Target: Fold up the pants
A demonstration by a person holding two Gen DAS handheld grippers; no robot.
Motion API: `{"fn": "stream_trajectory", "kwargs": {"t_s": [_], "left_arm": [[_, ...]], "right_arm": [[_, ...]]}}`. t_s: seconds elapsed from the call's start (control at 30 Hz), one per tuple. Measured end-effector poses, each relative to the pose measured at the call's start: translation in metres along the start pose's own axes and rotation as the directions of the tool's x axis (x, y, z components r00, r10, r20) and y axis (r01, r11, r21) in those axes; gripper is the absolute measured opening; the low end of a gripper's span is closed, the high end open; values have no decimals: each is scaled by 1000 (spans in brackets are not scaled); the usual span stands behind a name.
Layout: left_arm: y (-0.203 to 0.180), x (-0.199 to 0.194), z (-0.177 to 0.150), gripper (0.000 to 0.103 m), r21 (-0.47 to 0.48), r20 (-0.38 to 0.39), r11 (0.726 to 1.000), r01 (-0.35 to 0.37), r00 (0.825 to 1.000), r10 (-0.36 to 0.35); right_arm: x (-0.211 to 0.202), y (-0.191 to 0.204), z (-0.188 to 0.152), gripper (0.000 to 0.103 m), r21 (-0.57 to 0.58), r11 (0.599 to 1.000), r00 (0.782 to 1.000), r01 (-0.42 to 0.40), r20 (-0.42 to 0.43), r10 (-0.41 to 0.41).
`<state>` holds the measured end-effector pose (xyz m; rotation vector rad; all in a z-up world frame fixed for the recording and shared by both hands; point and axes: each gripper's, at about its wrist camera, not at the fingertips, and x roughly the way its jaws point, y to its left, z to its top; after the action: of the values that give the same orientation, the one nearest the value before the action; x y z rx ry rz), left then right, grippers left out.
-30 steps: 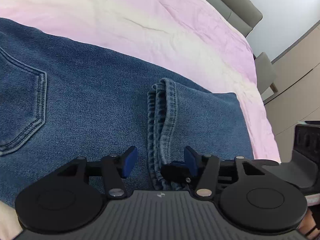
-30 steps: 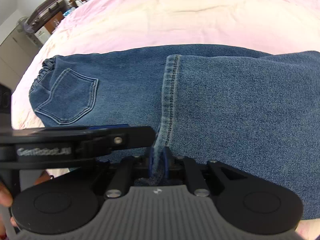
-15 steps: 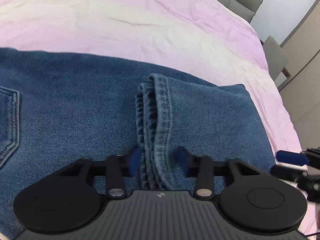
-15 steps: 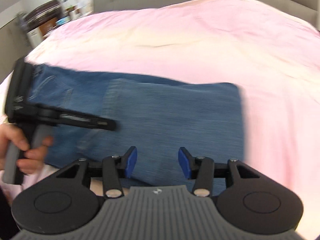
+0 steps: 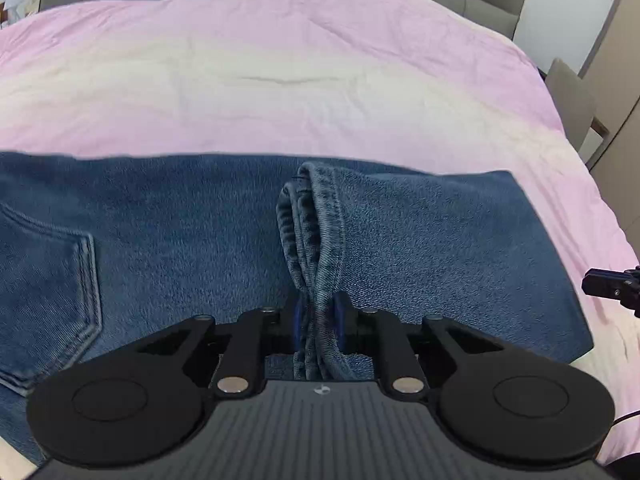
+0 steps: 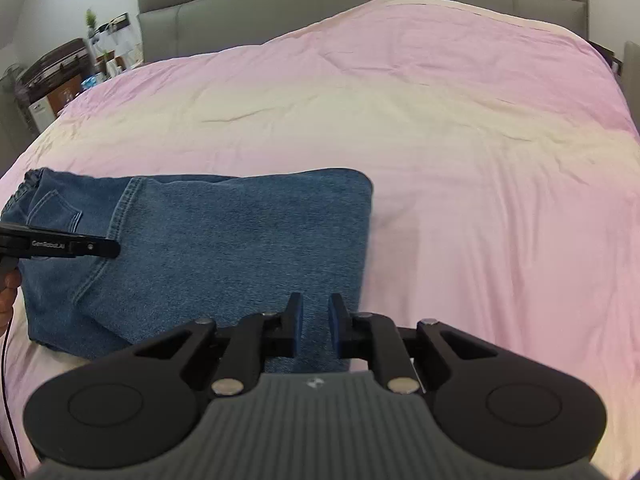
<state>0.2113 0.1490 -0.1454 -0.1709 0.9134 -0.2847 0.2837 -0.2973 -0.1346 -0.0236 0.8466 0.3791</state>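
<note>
Blue denim pants (image 5: 180, 220) lie folded on the pink bed sheet (image 5: 280, 80). In the left wrist view my left gripper (image 5: 318, 322) is shut on the stacked leg hems (image 5: 316, 220), which stand up in a ridge over the pants. A back pocket (image 5: 52, 280) shows at the left. In the right wrist view the pants (image 6: 240, 240) lie at the left and my right gripper (image 6: 316, 324) hovers over their near right corner, its jaws slightly apart and empty. The left gripper (image 6: 60, 246) shows at the far left over the hems.
A grey padded headboard (image 6: 360, 4) runs along the far side of the bed. A cluttered nightstand (image 6: 60, 76) stands at the far left. A chair (image 5: 572, 104) and cabinets stand at the right of the bed. The sheet (image 6: 480, 160) spreads wide to the right.
My left gripper closed on the leg hems. My right gripper let go of the hem, pulled back to the right, and its jaws narrowed again.
</note>
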Motion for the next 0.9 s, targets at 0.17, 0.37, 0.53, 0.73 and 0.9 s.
{"fn": "stream_trajectory", "kwargs": {"t_s": [0.17,0.37,0.53,0.73,0.9], "left_arm": [[9,12,-4,23,-16,-20,1000,22,1000,-23],[-4,18,9,26,4,-30,1000,5,1000,-5],[-15,22,16,28,17,-72,999,-40,997,41],[-22,31,20,31,58,-72,997,-56,996,60],[-17,37,24,34,48,-76,998,-33,996,37]], "right_arm": [[54,6,-11,7,-44,999,990,19,-141,-25],[39,4,19,7,-50,999,994,7,-113,-12],[58,-1,62,8,-106,994,998,26,-61,-32],[114,-12,90,0,-90,994,991,64,-114,-74],[153,-30,91,0,27,997,981,76,-183,-70]]}}
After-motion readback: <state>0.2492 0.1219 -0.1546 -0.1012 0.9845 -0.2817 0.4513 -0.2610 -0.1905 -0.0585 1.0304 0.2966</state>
